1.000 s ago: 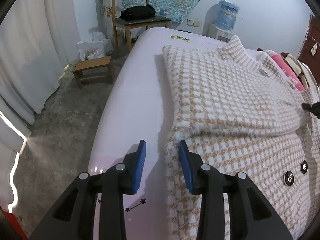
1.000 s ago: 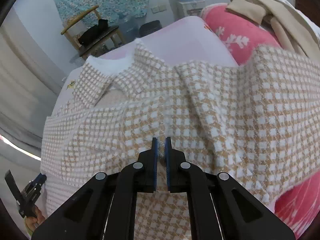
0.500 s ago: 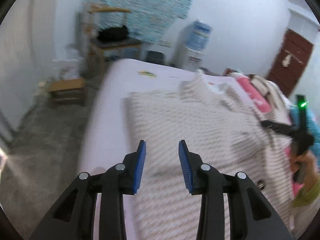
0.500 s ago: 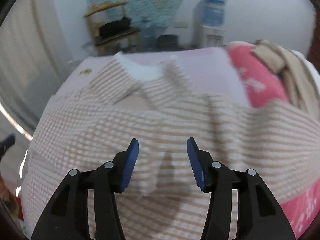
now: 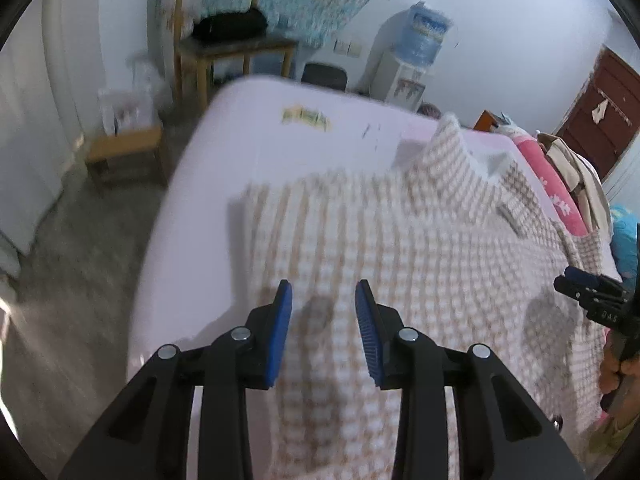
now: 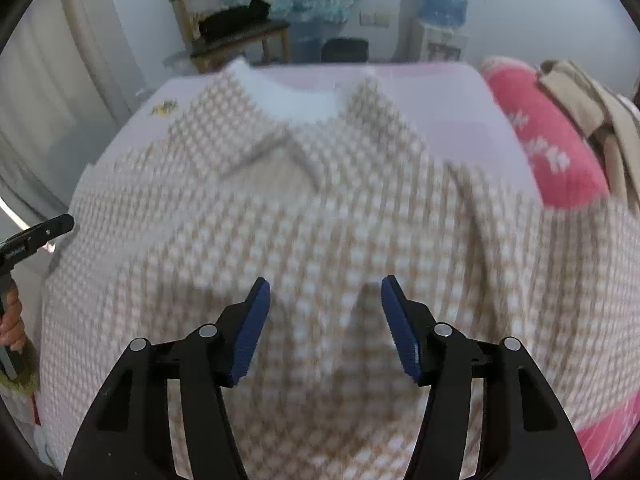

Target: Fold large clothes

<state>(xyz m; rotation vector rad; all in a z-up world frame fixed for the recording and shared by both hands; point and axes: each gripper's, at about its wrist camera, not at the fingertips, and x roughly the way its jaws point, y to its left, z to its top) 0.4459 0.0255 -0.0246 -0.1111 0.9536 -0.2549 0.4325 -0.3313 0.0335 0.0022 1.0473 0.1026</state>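
1. The left claw (image 5: 323, 300) is wide, its two blue pads apart, and it holds nothing.
2. Under and in front of the left claw lies the checked coat (image 5: 400, 248), beige and white, spread on the bed (image 5: 256, 136). The left edge of the coat is just to the left of this claw, and the pale sheet of the bed shows beyond that edge.
3. The right claw (image 6: 323, 300) is also wide and holds nothing. The coat fills the space between and under its pads, but I cannot tell if the pads touch the cloth.
4. Far in front of the right claw is the collar (image 6: 288, 100) of the coat, with white lining, turned up.
5. To the front right of the right claw a pink pillow (image 6: 548, 148) rests on the bed, just beside the coat.
6. Beyond the bed, ahead of both claws, stand a wooden chair (image 5: 224, 40) and a water dispenser (image 5: 416, 56).
7. Both views are blurred.
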